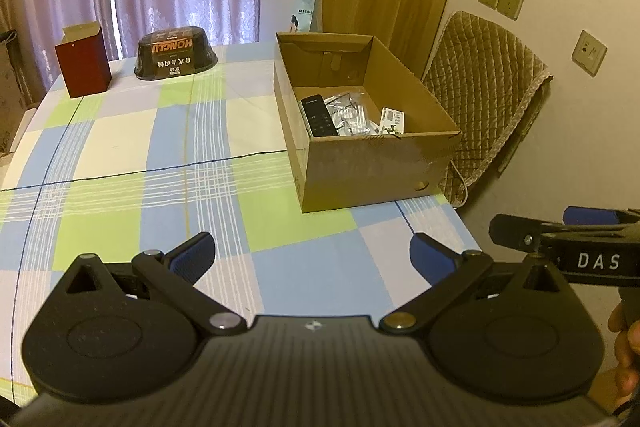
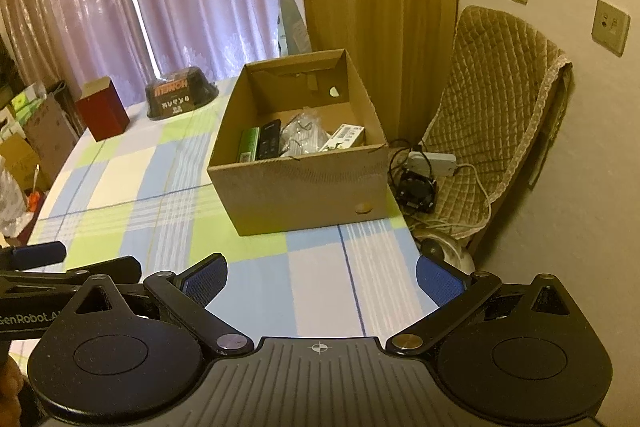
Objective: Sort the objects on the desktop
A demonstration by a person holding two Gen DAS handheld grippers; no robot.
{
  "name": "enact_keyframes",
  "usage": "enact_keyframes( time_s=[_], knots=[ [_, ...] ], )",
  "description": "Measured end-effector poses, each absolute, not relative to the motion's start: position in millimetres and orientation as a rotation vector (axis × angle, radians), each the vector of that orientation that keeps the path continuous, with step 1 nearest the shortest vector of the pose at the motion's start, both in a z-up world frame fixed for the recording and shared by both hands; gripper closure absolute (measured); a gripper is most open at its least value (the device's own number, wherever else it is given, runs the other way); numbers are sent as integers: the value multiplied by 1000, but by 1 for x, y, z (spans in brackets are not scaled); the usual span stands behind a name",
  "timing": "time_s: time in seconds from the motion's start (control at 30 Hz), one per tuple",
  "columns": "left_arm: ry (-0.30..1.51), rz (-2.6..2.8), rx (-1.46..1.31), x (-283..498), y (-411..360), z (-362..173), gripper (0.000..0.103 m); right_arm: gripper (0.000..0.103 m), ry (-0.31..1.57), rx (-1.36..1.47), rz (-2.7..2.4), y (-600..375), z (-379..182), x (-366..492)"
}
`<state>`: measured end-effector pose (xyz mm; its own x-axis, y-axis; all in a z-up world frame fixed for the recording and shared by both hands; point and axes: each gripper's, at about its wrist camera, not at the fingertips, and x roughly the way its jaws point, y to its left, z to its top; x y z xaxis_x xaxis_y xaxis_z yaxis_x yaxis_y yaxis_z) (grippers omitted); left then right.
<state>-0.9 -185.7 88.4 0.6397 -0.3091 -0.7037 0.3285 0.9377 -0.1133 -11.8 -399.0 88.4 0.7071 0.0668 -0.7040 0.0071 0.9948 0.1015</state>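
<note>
1. An open cardboard box [image 2: 296, 187], plain brown and rectangular with a small round hole in its near wall, stands on the counter [image 1: 160, 155], which is covered by a checked cloth of blue, green and white.
2. Inside the box lie a flat black remote control [image 2: 269, 139], a green packet [image 2: 249, 143] to its left, crinkled clear plastic bags [image 2: 302, 135] and a white labelled carton [image 2: 347, 135] to its right.
3. Beyond the box to the left sit a black oval tub [image 1: 176, 54] printed "HONGLU" upside down and a dark red carton [image 1: 83, 65] with its top flaps open.
4. The left tool [image 1: 312, 254] hovers short of the box, its blue ribbed pads spread wide, gripping nothing.
5. The right tool [image 2: 322, 277], marked "DAS" on its side, is likewise apart and empty.
</note>
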Motion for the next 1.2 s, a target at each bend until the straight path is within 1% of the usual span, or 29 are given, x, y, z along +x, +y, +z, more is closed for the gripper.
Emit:
enact_keyframes(
  time_s=[1.2],
  knots=[
    [781,-321,94,-6,-193,87,1,0,789,85,51,-404,92,-9]
  ],
)
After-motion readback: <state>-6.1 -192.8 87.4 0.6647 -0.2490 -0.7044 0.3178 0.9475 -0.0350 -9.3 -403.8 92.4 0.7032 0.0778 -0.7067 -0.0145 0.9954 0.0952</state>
